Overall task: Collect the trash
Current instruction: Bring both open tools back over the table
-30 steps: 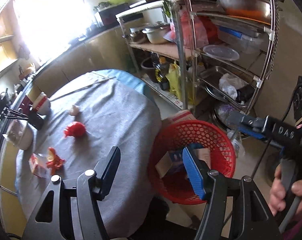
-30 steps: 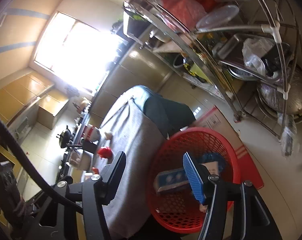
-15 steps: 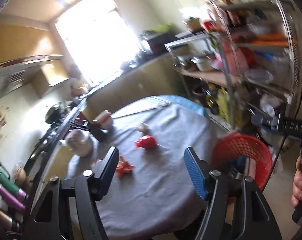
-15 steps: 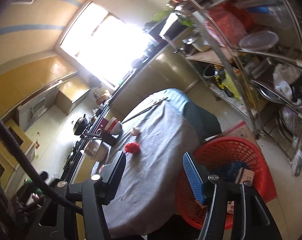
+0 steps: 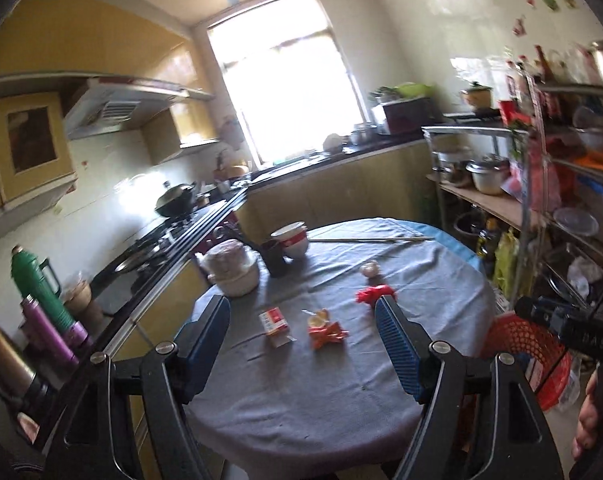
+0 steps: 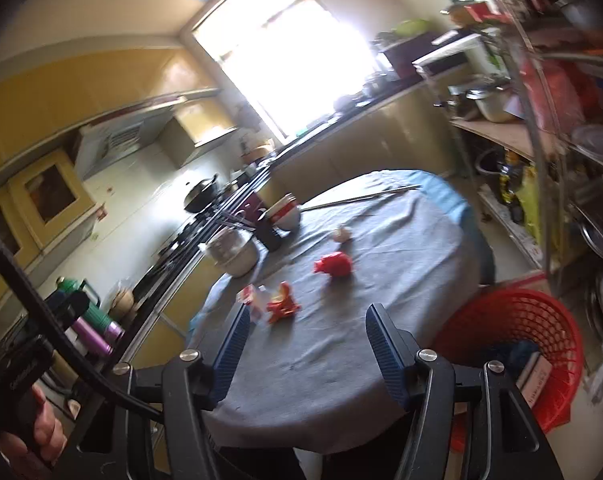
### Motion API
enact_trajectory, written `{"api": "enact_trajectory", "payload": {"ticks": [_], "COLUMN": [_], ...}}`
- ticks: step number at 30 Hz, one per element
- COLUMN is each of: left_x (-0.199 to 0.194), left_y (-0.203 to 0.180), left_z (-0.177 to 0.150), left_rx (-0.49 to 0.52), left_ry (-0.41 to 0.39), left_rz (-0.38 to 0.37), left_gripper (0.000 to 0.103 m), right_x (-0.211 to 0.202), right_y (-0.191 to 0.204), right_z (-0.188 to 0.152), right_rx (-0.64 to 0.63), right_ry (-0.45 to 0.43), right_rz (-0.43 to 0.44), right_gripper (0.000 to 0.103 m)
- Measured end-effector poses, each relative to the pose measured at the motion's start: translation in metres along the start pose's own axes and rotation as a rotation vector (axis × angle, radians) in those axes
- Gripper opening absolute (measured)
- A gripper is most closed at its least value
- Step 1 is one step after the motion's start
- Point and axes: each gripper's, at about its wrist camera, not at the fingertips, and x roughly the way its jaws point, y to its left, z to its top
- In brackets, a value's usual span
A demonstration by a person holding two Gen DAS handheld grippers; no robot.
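Observation:
On the round grey-clothed table (image 5: 301, 380) (image 6: 381, 300) lie pieces of trash: a small red-and-white carton (image 5: 274, 321) (image 6: 250, 295), an orange crumpled wrapper (image 5: 325, 326) (image 6: 282, 303), a red crumpled wrapper (image 5: 371, 293) (image 6: 335, 265) and a small pale lump (image 5: 369, 268) (image 6: 342, 233). A red mesh basket (image 5: 535, 356) (image 6: 517, 344) with boxes inside stands on the floor to the table's right. My left gripper (image 5: 303, 320) hovers above the table's near edge, its jaws opening with nothing between them. My right gripper (image 6: 305, 330) is open and empty too.
Bowls (image 5: 291, 238), a lidded white pot (image 5: 233, 270) and long chopsticks (image 5: 375, 239) sit at the table's far side. A stove counter with flasks (image 5: 41, 292) runs along the left. A crowded metal rack (image 5: 561, 200) stands on the right. A hand (image 5: 593, 420) holds the other gripper.
Both grippers rose and swung away from the red basket toward the table; the views now look across the tabletop. The left jaws stand wider apart.

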Motion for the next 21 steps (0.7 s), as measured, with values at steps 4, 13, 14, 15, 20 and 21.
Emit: {"api": "enact_trajectory", "payload": {"ticks": [4,13,14,15,20,21], "left_x": [0.001,0.002,0.003,0.003,0.004,0.005], "left_y": [0.024,0.062,0.063,0.065,0.071,0.073], "left_z": [-0.007,-0.022,-0.024,-0.025,-0.031,-0.032], "left_rx": [-0.057,-0.143,-0.147,-0.152,-0.166,-0.169], "left_ry": [0.008,0.022,0.025,0.027,0.035,0.036], "left_rz": [0.03,0.085,0.086,0.086,0.091,0.092], "left_gripper": [0.076,0.076,0.076,0.076,0.076,0.076], "right_x": [0.006,0.022,0.023,0.024,0.027,0.028], "right_y": [0.027,0.067,0.071,0.074,0.087,0.09], "right_z": [-0.005,-0.016,-0.018,-0.018,-0.024,-0.024], "right_rx": [-0.066,-0.161,-0.17,-0.177,-0.213,-0.216], "right_ry": [0.007,0.054,0.059,0.062,0.069,0.069], "right_rz": [0.011,0.039,0.042,0.043,0.043,0.042], "right_gripper": [0.066,0.066,0.066,0.066,0.066,0.066]}}
